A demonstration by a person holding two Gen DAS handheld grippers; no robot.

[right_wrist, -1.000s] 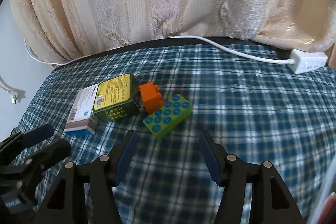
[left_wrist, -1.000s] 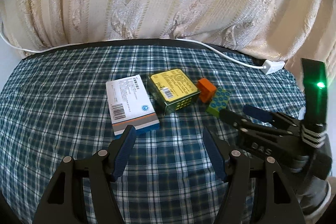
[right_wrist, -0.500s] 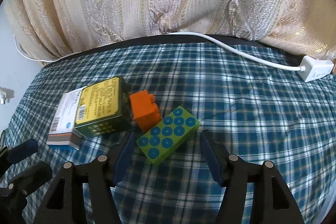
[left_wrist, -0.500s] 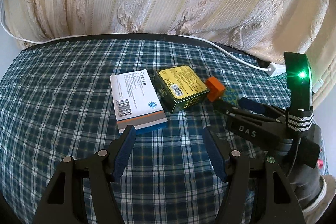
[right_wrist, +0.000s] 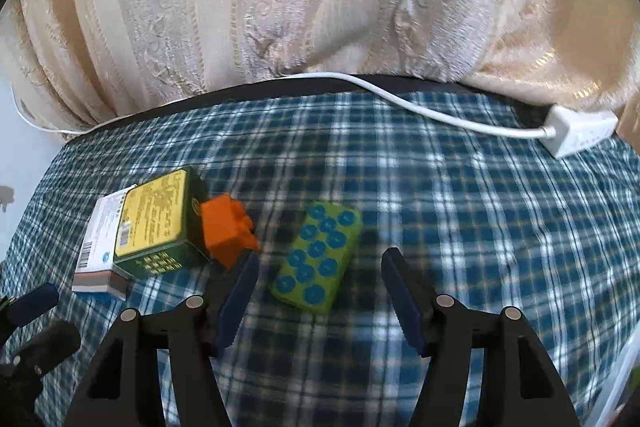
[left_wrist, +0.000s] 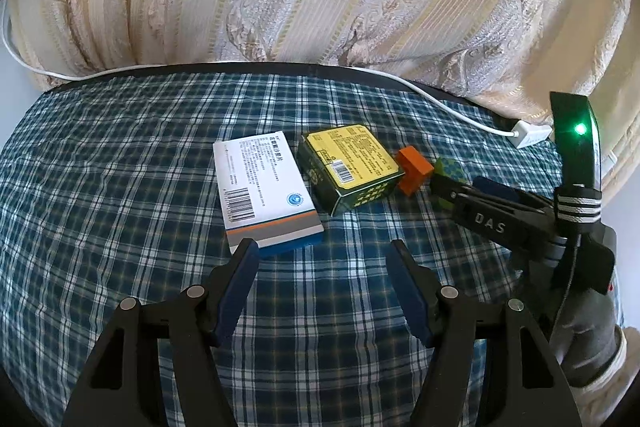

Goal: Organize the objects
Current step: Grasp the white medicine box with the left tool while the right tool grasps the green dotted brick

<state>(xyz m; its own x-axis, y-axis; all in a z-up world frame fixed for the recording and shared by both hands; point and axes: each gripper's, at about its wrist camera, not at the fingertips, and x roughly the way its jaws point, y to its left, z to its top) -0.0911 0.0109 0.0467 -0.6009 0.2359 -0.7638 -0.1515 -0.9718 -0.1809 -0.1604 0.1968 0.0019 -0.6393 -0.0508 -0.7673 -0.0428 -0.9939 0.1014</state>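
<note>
Right wrist: boxes (right_wrist: 156, 223) shut, contents hidden.

orange block (right_wrist: 226, 235) crowds green brick's (right_wrist: 318, 261) left; right side free.

Left tool (left_wrist: 322, 259) gapes empty near the white box (left_wrist: 264, 191).

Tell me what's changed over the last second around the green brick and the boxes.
The right gripper has closed in on the green studded brick, which now lies between its open fingers, ungripped. The brick itself has turned and now sits apart from the orange brick. The left gripper stayed open and empty near the white medicine box; that and the green-and-yellow box stayed put.
</note>
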